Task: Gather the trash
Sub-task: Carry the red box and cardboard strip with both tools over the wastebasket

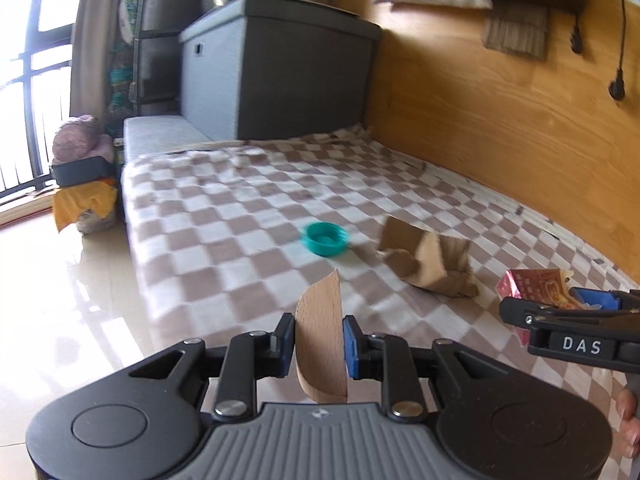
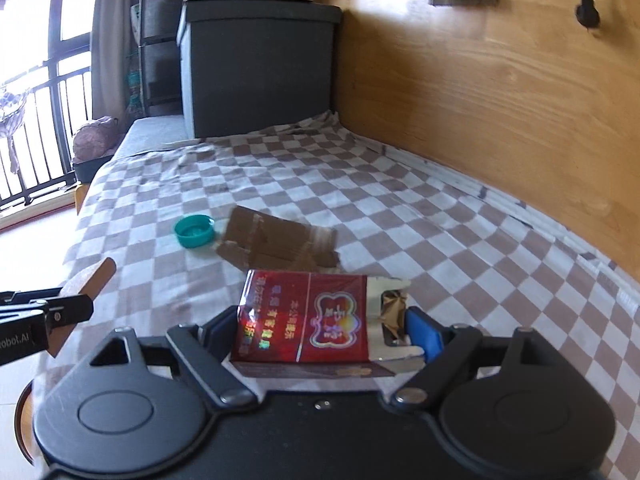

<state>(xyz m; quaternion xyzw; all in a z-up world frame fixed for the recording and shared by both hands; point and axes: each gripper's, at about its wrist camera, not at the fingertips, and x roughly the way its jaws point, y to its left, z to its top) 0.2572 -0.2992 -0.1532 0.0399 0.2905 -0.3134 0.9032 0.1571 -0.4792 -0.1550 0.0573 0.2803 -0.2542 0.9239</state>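
Note:
My left gripper (image 1: 319, 340) is shut on a thin curved wooden piece (image 1: 320, 332), held upright above the bed's near edge; it also shows in the right wrist view (image 2: 90, 280). My right gripper (image 2: 320, 332) is shut on a red cigarette pack (image 2: 308, 320) with a torn foil end, also seen in the left wrist view (image 1: 536, 292). On the checkered blanket (image 1: 224, 208) ahead lie a teal bottle cap (image 1: 325, 238) and a crumpled piece of brown cardboard (image 1: 426, 260). Both show in the right wrist view, the cap (image 2: 195, 231) and the cardboard (image 2: 276, 240).
A grey storage box (image 1: 276, 68) stands at the bed's far end with cartons on top. A wooden wall panel (image 1: 500, 120) runs along the right. Tiled floor (image 1: 60, 280) lies left, with a bag and bundles (image 1: 84, 196) near the window.

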